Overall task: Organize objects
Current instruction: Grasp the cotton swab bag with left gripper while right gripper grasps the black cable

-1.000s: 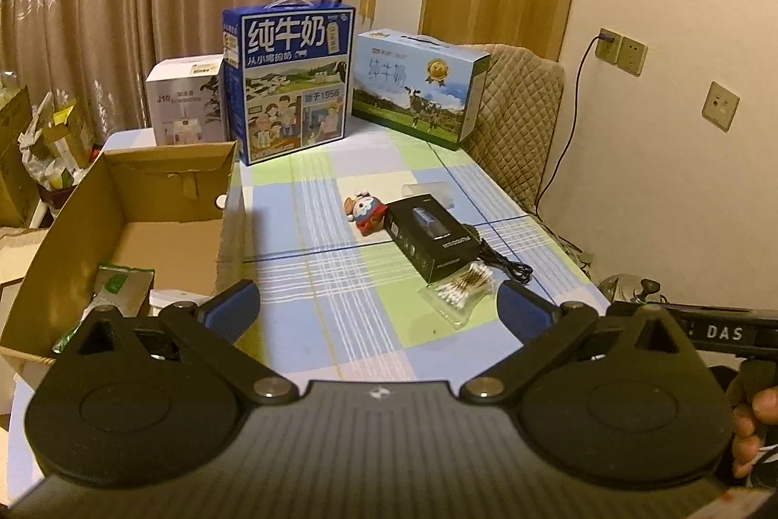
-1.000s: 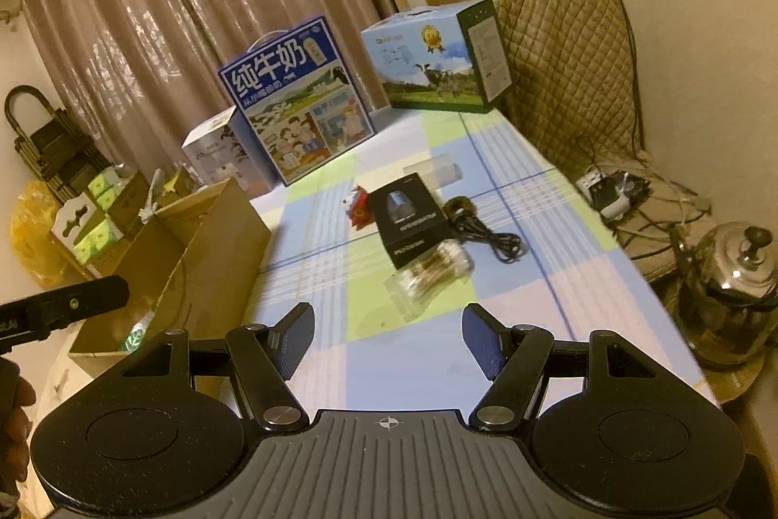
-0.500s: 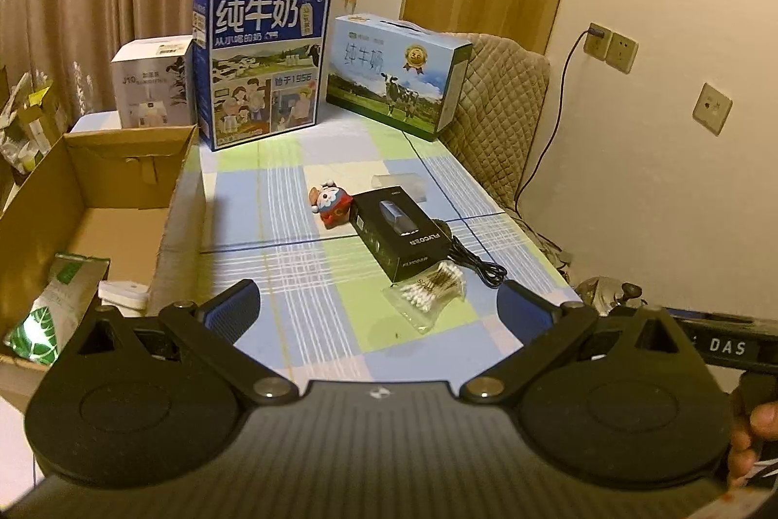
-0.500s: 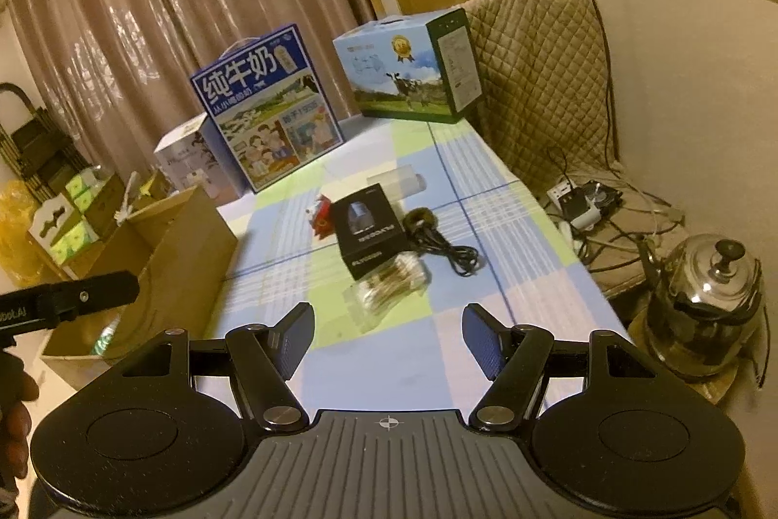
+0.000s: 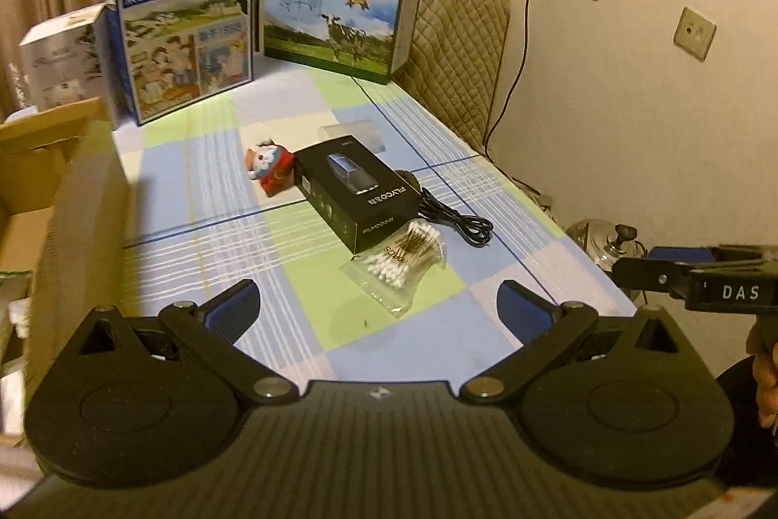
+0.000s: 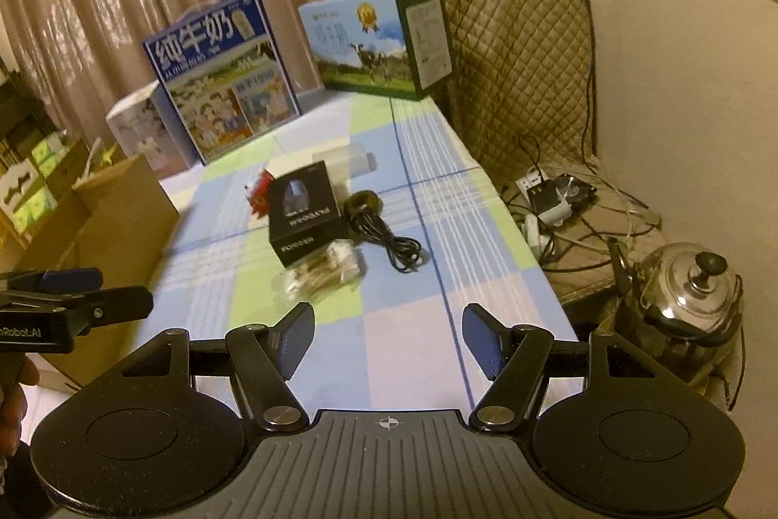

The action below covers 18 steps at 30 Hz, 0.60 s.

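**Two open grippers, nothing picked up yet**

Both tools are empty. Your left gripper (image 5: 377, 307) has its jaws wide apart, and so does your right gripper (image 6: 386, 336). They hang over the near end of the table (image 5: 301, 334).

The closest thing is the bag of cotton swabs (image 5: 401, 259). It touches the black box (image 5: 357, 190), so come down on the free end of the bag. Pinch the bag low and flat, because it is thin and soft and may slip. Close slowly.

Behind the box lie a black cable (image 5: 454, 217), a small red toy (image 5: 270, 169) and a clear case (image 5: 355, 130). The cardboard box (image 5: 73, 198) sits open at the left edge, and I think that is where things go.

The table has a checked cloth. Two milk cartons stand at the far end, by the curtain. A kettle (image 6: 680, 305) sits low on the right.
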Each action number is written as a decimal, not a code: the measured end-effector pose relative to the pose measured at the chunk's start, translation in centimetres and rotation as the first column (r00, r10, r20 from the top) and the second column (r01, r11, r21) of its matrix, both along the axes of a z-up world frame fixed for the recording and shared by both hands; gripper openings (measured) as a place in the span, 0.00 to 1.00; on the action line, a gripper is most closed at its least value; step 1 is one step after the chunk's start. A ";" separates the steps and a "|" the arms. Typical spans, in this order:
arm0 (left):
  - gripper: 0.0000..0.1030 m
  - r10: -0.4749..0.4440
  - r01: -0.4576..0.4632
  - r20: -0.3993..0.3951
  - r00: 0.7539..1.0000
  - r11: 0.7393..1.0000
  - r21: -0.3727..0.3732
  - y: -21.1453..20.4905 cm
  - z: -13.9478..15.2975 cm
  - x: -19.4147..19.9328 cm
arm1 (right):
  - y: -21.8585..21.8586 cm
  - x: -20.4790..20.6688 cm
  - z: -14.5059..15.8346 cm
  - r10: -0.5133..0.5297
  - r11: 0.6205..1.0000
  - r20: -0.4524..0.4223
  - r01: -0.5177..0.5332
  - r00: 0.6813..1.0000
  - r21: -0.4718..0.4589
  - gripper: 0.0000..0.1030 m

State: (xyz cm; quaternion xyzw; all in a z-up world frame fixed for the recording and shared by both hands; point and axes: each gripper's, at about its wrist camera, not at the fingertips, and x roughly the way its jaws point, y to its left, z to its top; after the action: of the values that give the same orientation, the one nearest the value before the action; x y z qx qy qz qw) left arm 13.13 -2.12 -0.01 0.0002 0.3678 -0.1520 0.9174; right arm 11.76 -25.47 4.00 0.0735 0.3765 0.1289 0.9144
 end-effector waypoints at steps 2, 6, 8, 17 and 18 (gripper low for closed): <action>0.99 -0.011 0.011 -0.008 1.000 1.000 0.002 -0.2 -0.8 1.0 | 0.1 1.4 -0.8 0.010 1.000 -0.012 -0.010 1.000 -0.002 0.63; 0.99 -0.042 0.043 -0.031 0.999 0.999 0.012 -0.4 -2.8 2.9 | 0.4 4.0 -2.5 0.026 1.000 -0.025 -0.026 0.999 -0.014 0.63; 0.99 -0.050 0.051 -0.039 0.998 0.999 0.020 -0.4 -3.9 3.9 | 0.6 5.2 -3.3 0.042 0.999 -0.025 -0.043 0.999 -0.027 0.63; 0.98 -0.142 0.145 -0.054 0.988 0.988 0.052 -1.9 -8.0 8.2 | 0.9 10.9 -7.1 0.096 0.994 -0.047 -0.098 0.994 -0.046 0.62; 0.98 -0.165 0.168 -0.046 0.985 0.984 0.058 -2.3 -8.3 8.5 | 0.9 11.6 -7.3 0.100 0.994 -0.054 -0.102 0.994 -0.040 0.59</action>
State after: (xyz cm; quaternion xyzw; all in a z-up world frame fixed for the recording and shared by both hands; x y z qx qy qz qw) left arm 21.65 -4.41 -8.29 0.0561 0.3900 -0.2167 0.8932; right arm 23.33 -24.55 -3.29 0.0383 0.4060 0.1649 0.8980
